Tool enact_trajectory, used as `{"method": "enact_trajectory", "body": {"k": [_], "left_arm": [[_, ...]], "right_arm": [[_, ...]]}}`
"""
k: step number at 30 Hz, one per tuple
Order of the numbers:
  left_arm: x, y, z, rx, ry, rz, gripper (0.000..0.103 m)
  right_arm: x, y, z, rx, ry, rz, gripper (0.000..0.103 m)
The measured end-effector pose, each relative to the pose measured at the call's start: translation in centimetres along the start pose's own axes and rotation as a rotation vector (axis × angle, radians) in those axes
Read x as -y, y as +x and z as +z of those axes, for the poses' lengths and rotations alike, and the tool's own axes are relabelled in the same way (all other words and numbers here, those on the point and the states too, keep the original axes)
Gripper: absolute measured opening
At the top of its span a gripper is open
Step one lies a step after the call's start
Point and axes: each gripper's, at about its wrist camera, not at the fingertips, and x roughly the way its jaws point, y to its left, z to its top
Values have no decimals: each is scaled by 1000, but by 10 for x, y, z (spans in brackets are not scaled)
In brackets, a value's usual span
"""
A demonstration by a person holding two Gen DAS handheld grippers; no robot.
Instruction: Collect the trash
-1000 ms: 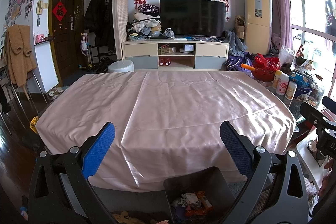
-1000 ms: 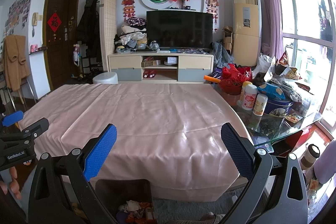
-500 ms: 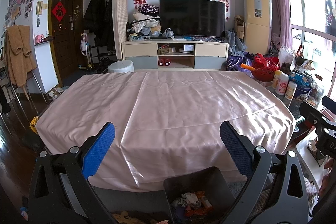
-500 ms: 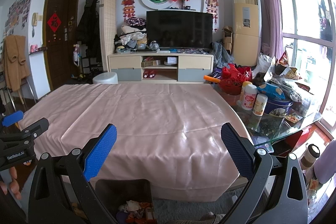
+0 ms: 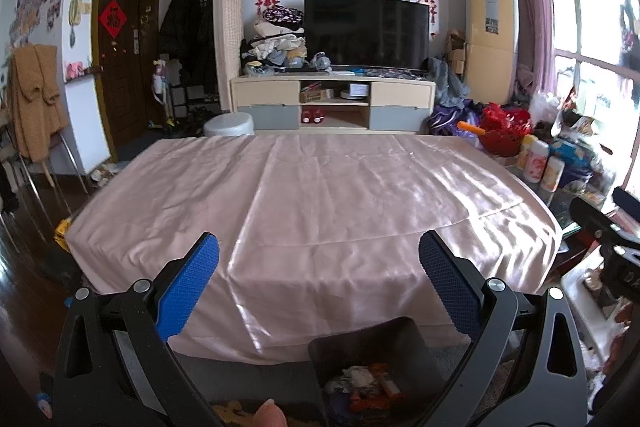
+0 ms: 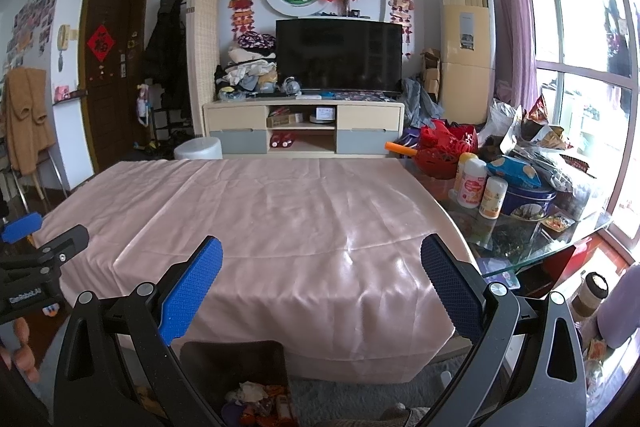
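A dark trash bin [image 5: 400,343] stands on the floor in front of the table, holding crumpled paper and orange wrappers [image 5: 368,385]. It also shows in the right wrist view [image 6: 236,359] with the same trash [image 6: 260,403]. My left gripper [image 5: 318,287] is open and empty, held above the bin and before the table's near edge. My right gripper [image 6: 320,289] is open and empty, at the same height to the right. The table under a pink cloth [image 5: 320,195] carries no trash that I can see.
A glass side table [image 6: 532,239] on the right is crowded with bottles, a blue tin and snack bags. A TV stand [image 6: 304,127] and a white stool [image 6: 198,149] lie beyond the table. Grey carpet [image 6: 360,399] surrounds the bin.
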Motion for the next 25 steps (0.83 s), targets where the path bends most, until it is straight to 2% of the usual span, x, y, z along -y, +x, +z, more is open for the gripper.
{"method": "enact_trajectory", "body": {"k": [5,8,14,25], "left_arm": [[2,-2,0,22,16,12,95],[1,-1,0,16,7,-11,95],[1,-1,0,26,14,-10,95],[-5,6,1,-15,-6,-14,95]], "right_arm": [[0,-1,0,-1,-1,0,100],[0,-2,-1,-3,-3,0,100],[0,-2,-1,-4,-2,-1,100],[-1,1,-2,-10,-2,-3,100]]}}
